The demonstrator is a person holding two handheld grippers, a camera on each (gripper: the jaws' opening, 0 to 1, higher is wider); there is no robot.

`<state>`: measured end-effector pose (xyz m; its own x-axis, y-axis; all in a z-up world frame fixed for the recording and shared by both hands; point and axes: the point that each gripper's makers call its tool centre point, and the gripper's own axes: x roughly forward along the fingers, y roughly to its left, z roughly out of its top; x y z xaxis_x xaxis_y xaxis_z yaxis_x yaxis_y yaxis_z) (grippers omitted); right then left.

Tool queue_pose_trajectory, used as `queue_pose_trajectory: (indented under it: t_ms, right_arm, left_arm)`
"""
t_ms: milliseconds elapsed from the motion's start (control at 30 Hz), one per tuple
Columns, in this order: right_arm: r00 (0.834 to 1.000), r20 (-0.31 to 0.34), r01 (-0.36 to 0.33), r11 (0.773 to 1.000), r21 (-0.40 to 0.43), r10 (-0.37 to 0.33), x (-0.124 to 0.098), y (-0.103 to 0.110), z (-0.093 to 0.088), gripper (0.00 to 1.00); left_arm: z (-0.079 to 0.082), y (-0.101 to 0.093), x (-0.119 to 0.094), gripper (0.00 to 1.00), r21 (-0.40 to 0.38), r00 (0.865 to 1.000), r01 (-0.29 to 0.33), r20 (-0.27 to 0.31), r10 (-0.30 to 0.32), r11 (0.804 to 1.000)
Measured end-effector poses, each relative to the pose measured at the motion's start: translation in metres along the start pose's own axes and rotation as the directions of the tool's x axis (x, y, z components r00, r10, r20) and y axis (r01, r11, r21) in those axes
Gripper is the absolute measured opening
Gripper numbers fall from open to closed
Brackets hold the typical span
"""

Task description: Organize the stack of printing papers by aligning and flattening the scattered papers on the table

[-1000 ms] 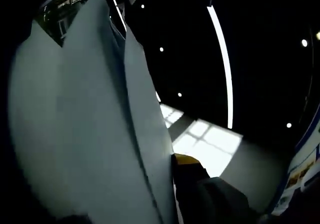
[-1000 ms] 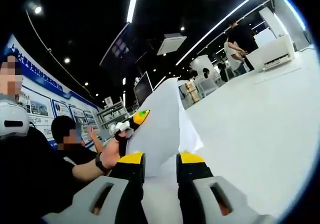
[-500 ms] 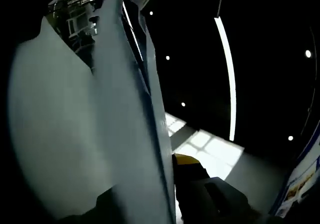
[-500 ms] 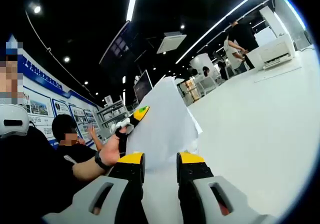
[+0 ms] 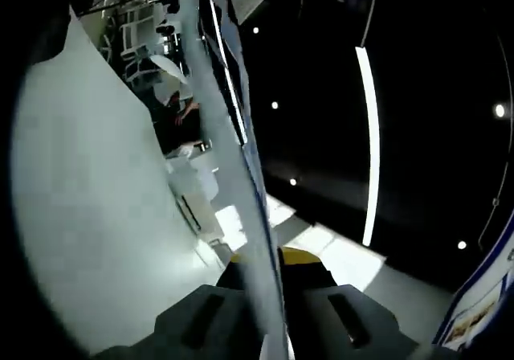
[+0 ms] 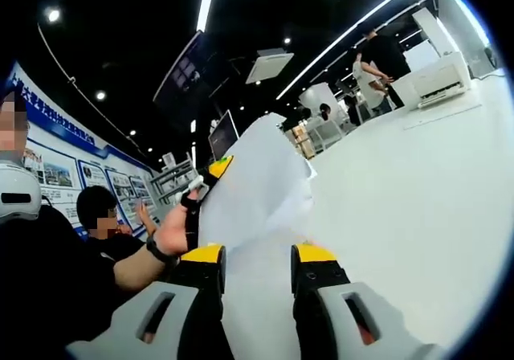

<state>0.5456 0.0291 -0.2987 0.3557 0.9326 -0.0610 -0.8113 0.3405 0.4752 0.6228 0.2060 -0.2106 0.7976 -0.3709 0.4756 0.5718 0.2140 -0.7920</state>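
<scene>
The stack of white papers (image 6: 255, 191) stands lifted off the white table (image 6: 418, 207), its sheets bowed and uneven at the top. My right gripper (image 6: 258, 253) is shut on its near edge, a yellow-tipped jaw on each side. At the stack's far side I see my left gripper (image 6: 215, 167) and the hand (image 6: 173, 233) that holds it. In the left gripper view the stack (image 5: 233, 135) runs edge-on up the middle, and my left gripper (image 5: 261, 257) is shut on it. A pale surface (image 5: 88, 215) lies to its left; I cannot tell whether it is a sheet or the table.
A seated person (image 6: 100, 215) is at the left, beside the operator's dark sleeve. Two people (image 6: 376, 55) stand by a white printer (image 6: 440, 80) at the table's far end. Monitors and shelves (image 6: 225, 135) line the back.
In the left gripper view the papers have turned from broadside to edge-on, uncovering the room behind. In the right gripper view the stack has bowed more and the jaws stand slightly wider.
</scene>
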Motion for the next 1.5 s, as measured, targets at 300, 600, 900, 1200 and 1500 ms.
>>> queue_pose_trajectory:
  t_ms: [300,600,900,1200,1500]
  right_arm:
    - [0.978,0.206,-0.041,0.993,0.107,0.018,0.004,0.007,0.038,0.70]
    - [0.948,0.311,-0.149,0.963,0.226,0.073,0.027,0.027,0.061,0.81]
    - [0.894,0.426,-0.288,0.906,0.311,0.138,0.035,0.045,0.084,0.75]
    - [0.879,0.428,-0.349,0.895,0.278,0.210,0.030,0.058,0.086,0.32]
    - [0.897,0.393,-0.305,0.926,0.222,0.201,0.028,0.055,0.080,0.00]
  left_arm:
    - [0.008,-0.028,0.014,0.06,-0.013,0.998,0.061,0.016,-0.060,0.998]
    - [-0.001,-0.069,0.026,0.06,-0.059,0.988,0.153,0.018,-0.152,0.986]
    - [-0.002,-0.084,0.029,0.06,-0.097,0.979,0.204,0.016,-0.204,0.974]
    - [-0.016,-0.069,0.030,0.06,-0.109,0.985,0.173,-0.006,-0.175,0.979]
    - [-0.021,-0.049,0.027,0.06,-0.132,0.992,0.125,-0.003,-0.127,0.983]
